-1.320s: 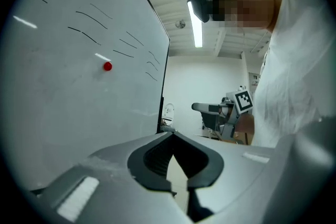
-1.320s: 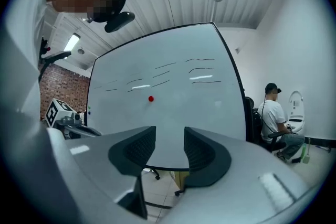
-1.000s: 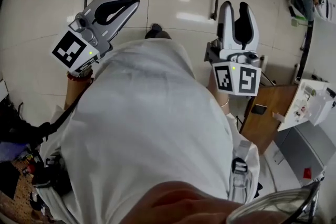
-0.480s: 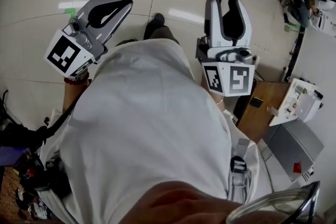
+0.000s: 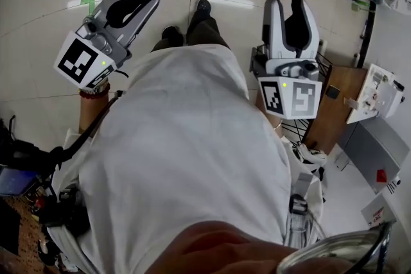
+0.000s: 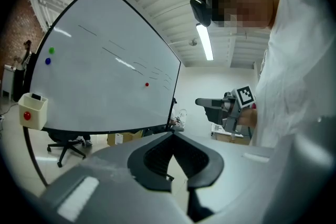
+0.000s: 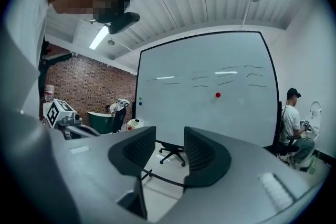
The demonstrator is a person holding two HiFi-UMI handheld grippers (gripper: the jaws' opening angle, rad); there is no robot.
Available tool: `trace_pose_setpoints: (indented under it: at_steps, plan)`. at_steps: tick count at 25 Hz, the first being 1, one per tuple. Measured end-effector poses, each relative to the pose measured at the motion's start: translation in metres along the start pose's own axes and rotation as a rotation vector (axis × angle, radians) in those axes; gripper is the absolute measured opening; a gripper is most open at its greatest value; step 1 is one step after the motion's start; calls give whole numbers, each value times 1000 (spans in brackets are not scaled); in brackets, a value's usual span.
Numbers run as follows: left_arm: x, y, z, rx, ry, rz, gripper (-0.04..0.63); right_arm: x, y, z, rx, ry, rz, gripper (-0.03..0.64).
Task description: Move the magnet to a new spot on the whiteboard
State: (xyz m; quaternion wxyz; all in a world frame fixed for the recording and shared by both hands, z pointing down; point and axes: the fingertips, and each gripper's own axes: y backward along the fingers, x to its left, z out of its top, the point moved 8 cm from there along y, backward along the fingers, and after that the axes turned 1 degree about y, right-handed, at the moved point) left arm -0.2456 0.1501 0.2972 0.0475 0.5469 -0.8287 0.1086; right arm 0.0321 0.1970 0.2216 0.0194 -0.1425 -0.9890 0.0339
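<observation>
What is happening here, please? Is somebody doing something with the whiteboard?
A person stands some way back from the whiteboard, with a tool in each hand. The left tool is shut with nothing in it. The right tool is open and empty, and it points toward the board. The red magnet sits on the board, untouched, and neither tool is near it. The move has not yet begun.
</observation>
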Motion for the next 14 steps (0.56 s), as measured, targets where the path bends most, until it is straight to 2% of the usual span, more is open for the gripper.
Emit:
trace_pose_setpoints:
  at_steps: [7,14]
  plan:
    - [4,-6,21,-56,-59,-17,3,-6,0,9,-51,16,-33,161]
    - [-8,-14,14,-51,-36,-32,3,-8,-4,6,-76,-6,5,160]
